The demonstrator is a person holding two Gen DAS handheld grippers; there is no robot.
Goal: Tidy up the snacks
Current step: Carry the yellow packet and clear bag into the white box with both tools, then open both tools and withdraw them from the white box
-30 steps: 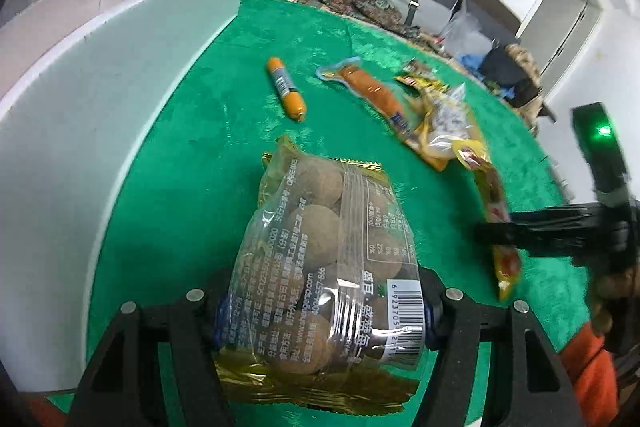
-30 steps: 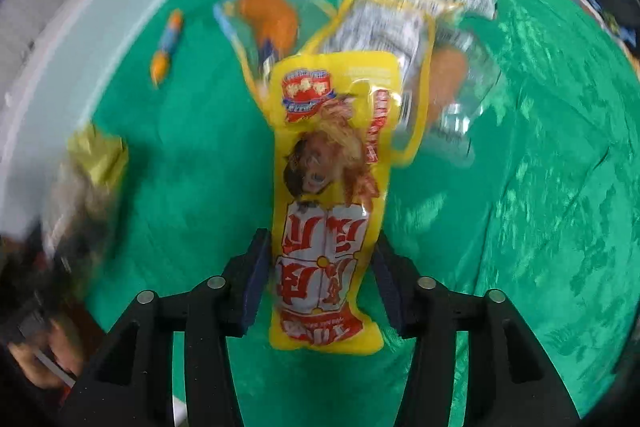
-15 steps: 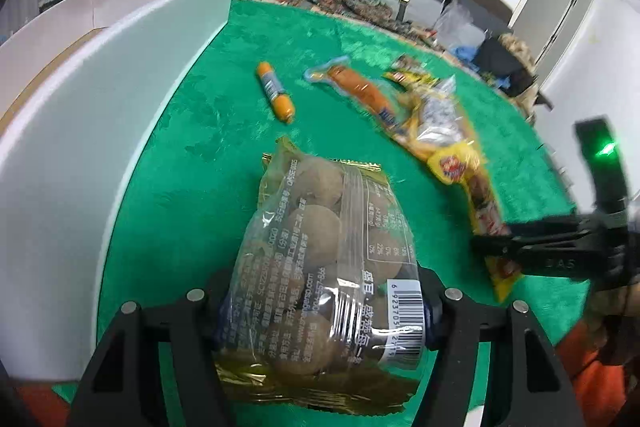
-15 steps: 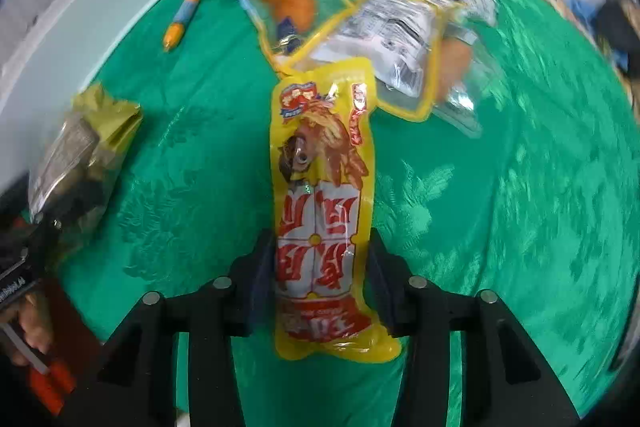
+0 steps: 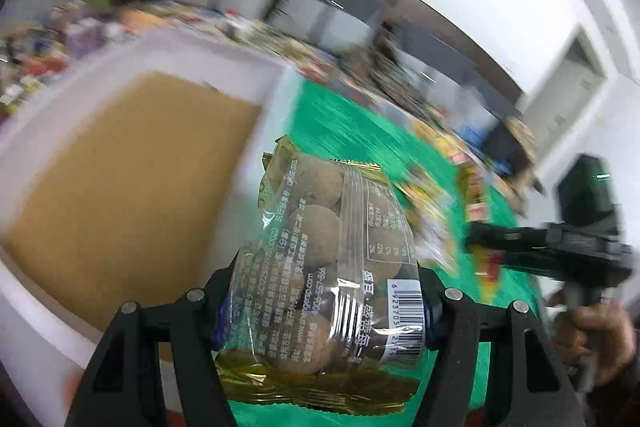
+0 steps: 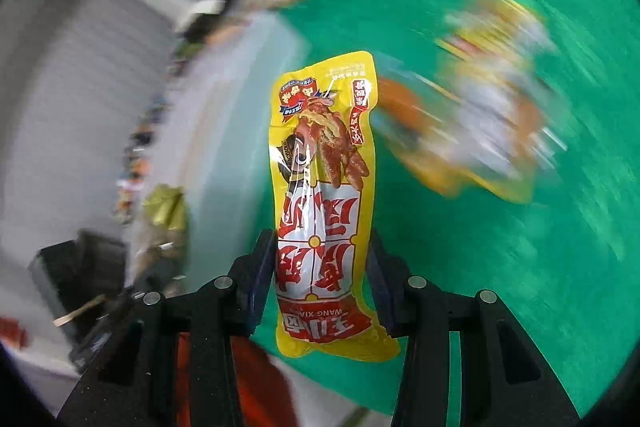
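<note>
Pads of my left gripper (image 5: 322,307) pinched a clear bag of brown balls (image 5: 324,263); my right gripper (image 6: 320,267) clamped a yellow pouch (image 6: 324,203).

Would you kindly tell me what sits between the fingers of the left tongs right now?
In the left wrist view, the left tongs clamp a clear bag of round brown snacks; nothing else lies between the fingers.

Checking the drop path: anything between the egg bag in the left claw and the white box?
Nothing visible. The egg bag is clamped in the left claw, lifted beside the white box. The box's brown floor shows bare in the visible part; the view is blurred.
</note>
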